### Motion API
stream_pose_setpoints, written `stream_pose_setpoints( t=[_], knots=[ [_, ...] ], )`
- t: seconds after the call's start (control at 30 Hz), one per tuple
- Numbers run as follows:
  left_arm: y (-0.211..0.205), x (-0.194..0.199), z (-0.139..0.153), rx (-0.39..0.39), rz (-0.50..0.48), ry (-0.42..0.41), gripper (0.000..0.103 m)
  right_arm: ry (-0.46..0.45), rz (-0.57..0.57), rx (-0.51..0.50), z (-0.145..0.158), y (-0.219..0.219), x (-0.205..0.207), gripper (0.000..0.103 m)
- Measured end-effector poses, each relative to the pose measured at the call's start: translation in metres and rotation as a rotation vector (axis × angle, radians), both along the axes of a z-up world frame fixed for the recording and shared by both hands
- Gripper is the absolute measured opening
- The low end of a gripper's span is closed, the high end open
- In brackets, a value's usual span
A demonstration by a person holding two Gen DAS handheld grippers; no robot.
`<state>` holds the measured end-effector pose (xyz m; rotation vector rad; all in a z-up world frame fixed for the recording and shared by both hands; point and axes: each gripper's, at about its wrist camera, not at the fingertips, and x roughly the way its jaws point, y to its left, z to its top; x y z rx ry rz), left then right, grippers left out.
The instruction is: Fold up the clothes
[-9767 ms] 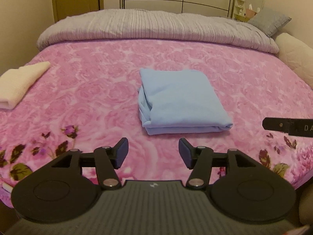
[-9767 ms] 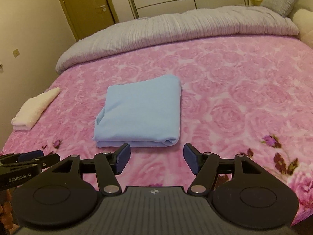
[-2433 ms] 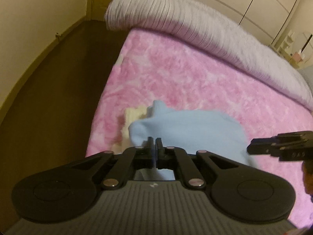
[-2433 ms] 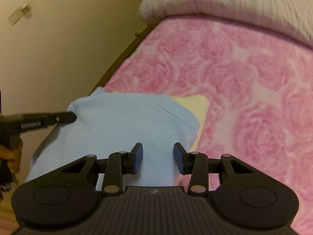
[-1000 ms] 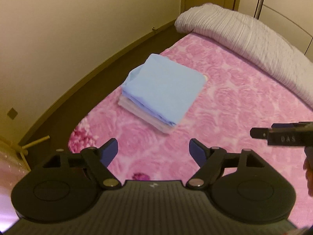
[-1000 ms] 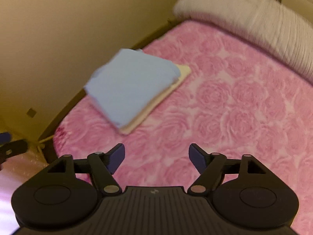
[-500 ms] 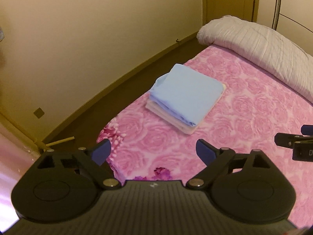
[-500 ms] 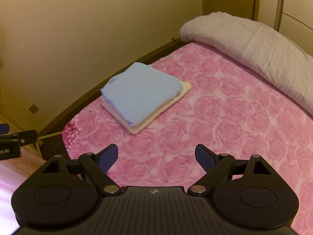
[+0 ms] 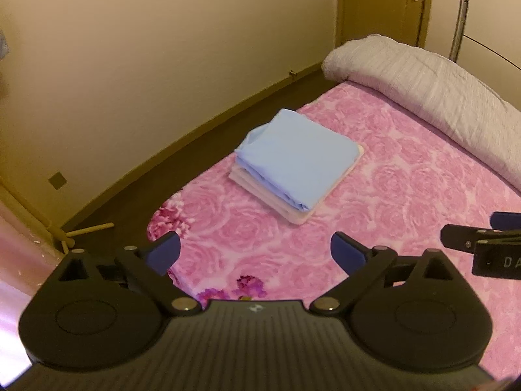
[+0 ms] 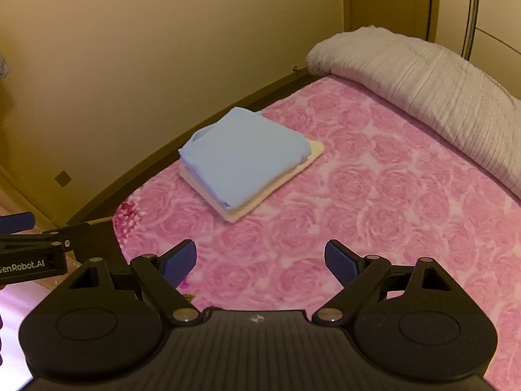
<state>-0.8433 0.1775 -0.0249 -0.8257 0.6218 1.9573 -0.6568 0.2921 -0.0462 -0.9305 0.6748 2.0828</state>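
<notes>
Left wrist: both tools (image 9: 255,252) (image 10: 260,260) agape above bed (image 9: 407,195).

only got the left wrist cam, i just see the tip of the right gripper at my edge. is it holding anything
Observer: No. In the right wrist view the right gripper is wide open, with only the pink blanket showing between its fingers.
Operator: ok, and the stack's far right side, tidy?
Observer: Mostly. From that view the blue folded garment sits set back there, leaving a bare strip and corner of the cream folded item beneath it.
</notes>
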Motion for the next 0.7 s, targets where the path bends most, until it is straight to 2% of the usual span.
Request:
stream_pose_setpoints(
  t=[0.1, 0.3, 0.43, 0.7],
  knots=[
    [0.001, 0.006, 0.000, 0.005, 0.016, 0.023, 0.100, 0.004, 0.023, -0.012, -0.003, 0.004, 0.003, 0.089],
    [0.005, 0.011, -0.007, -0.014, 0.025, -0.019, 0.100, -0.009, 0.035, 0.022, -0.006, 0.009, 0.004, 0.089],
    [0.008, 0.011, -0.015, -0.030, 0.045, -0.053, 0.100, -0.018, 0.033, 0.005, -0.009, 0.018, 0.002, 0.089],
    [0.023, 0.008, -0.025, -0.054, 0.069, -0.067, 0.100, -0.052, 0.064, -0.040, -0.025, 0.039, -0.010, 0.089]
  ],
)
